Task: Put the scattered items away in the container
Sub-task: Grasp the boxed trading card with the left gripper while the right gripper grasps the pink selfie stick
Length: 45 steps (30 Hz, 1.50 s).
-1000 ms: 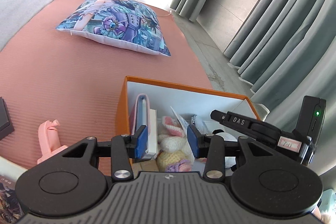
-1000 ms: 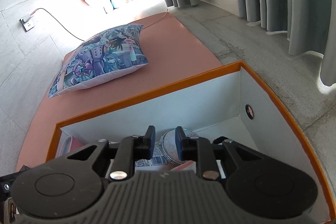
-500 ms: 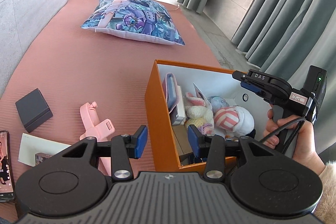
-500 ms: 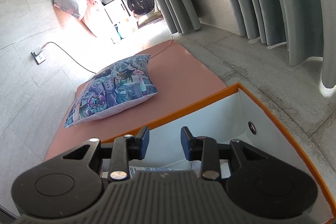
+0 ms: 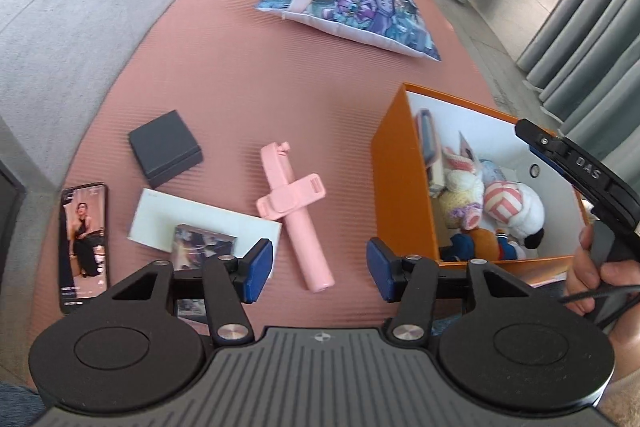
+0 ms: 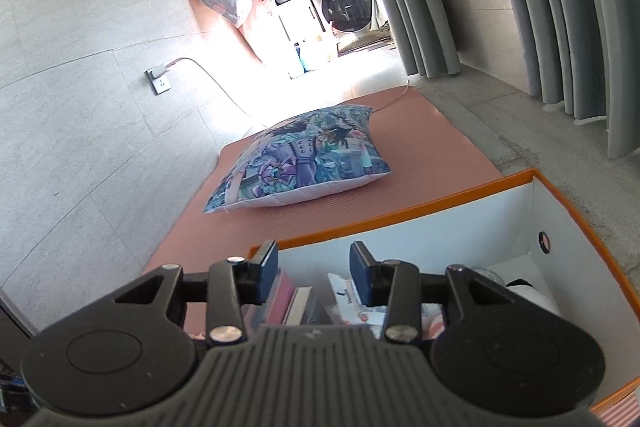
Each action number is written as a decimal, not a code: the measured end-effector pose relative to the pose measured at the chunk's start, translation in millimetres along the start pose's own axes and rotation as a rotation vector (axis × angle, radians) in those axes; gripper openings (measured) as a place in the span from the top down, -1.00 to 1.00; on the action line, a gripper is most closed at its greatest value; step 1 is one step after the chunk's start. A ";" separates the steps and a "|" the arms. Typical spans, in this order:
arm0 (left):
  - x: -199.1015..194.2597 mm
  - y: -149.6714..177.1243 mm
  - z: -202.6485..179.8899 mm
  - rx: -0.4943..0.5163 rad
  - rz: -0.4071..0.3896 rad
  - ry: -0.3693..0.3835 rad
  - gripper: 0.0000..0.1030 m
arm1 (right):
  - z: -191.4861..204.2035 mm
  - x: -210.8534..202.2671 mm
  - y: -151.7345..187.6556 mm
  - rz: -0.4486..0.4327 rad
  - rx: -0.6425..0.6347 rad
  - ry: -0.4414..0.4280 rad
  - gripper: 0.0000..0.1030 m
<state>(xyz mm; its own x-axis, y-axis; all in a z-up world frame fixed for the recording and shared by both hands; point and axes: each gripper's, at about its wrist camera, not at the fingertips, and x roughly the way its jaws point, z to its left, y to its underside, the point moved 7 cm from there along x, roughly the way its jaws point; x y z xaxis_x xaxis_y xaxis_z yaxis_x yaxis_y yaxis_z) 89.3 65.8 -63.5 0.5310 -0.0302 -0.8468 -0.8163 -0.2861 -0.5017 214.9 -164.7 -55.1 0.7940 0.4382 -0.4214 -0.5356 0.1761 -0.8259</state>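
Several items already in my orange box (image 5: pixel 394 187) at mat's (image 5: pixel 240 87) right edge: plush toys (image 5: pixel 508 211), books. Left out mid-mat: pink selfie stick (image 5: pixel 294 215), dark box (image 5: pixel 164 147), phone (image 5: pixel 83 243), cards (image 5: pixel 200 227). Left gripper (image 5: pixel 320 267) and right gripper (image 6: pixel 313 273) both opening, empty.

1. Left gripper (image 5: pixel 320 269): black arms, blue pads, silver screws, ribbed grey body.
2. Right gripper (image 6: pixel 313 277): same build; white "DAS" lettering.
3. Hand (image 5: pixel 596 273): black cable; perhaps a pale cuff.
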 end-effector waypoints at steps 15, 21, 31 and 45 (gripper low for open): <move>39.7 27.2 43.2 -0.058 0.118 -0.107 -0.41 | 121.1 13.6 77.7 0.372 -0.296 -0.120 -0.16; 42.1 23.5 74.0 -0.138 0.113 -0.093 -0.55 | 132.1 26.1 100.1 0.462 -0.329 -0.120 -0.18; 57.9 27.0 99.8 -0.185 0.162 -0.040 -0.65 | 151.1 52.7 122.6 0.551 -0.427 -0.103 -0.20; 96.7 27.6 94.6 -0.074 0.249 -0.139 -0.67 | 158.1 77.6 131.9 0.640 -0.520 -0.068 -0.02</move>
<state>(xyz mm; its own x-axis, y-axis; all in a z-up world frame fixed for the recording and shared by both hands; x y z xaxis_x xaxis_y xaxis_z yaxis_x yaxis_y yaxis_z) 96.7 145.6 -175.9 0.2762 0.0218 -0.9609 -0.8961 -0.3556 -0.2657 160.4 31.9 -137.5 0.3526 0.3702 -0.8594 -0.6638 -0.5484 -0.5085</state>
